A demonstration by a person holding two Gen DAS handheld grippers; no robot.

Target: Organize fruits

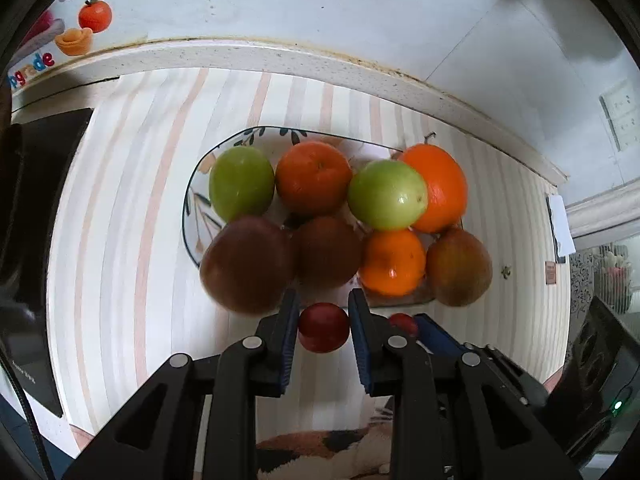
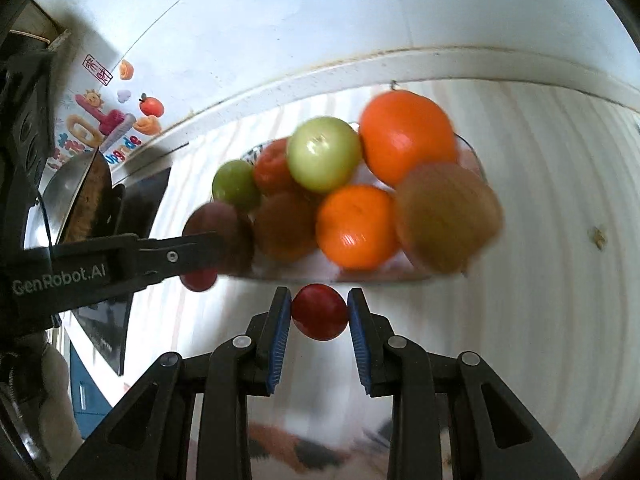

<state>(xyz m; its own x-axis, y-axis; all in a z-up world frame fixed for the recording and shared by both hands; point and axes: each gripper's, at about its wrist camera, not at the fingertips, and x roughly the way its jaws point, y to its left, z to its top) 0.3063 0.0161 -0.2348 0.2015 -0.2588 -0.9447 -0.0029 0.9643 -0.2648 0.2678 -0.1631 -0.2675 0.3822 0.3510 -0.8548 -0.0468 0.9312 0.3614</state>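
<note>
Left wrist view: a small round dark-red fruit (image 1: pixel 323 327) is clamped between the blue pads of the left gripper (image 1: pixel 323 330), whose jaws are drawn in to a narrow gap around it. Just beyond the fingertips an oval white ceramic plate with a dark rim and painted leaves (image 1: pixel 191 200) is seen on the counter (image 1: pixel 120 208), which is covered by a cloth of pale cream, pink and grey stripes. Piled on the plate are two green apples (image 1: pixel 241 183), three oranges (image 1: pixel 314 178) and three brownish-red fruits (image 1: pixel 246 266), all pressed together. At the lower right the blue pad of the right gripper (image 1: pixel 430 330) is visible, with a second small round dark-red fruit (image 1: pixel 404 323) against it.

In the right wrist view, that second fruit (image 2: pixel 319 312) is held between the pads of the right gripper (image 2: pixel 319 314), the jaws likewise nearly closed upon it. The left gripper (image 2: pixel 200 256) is seen from the side at the left, with its red fruit (image 2: pixel 198 278) showing below its finger.

Behind the counter a speckled pale ledge (image 1: pixel 280 54) is bordered by a white wall (image 1: pixel 320 0), on which colourful cartoon stickers (image 2: pixel 104 124) are stuck. A white wall socket (image 1: pixel 620 116) is set at the right, and a dark flat panel (image 1: pixel 44 152) lies at the counter's left edge.
</note>
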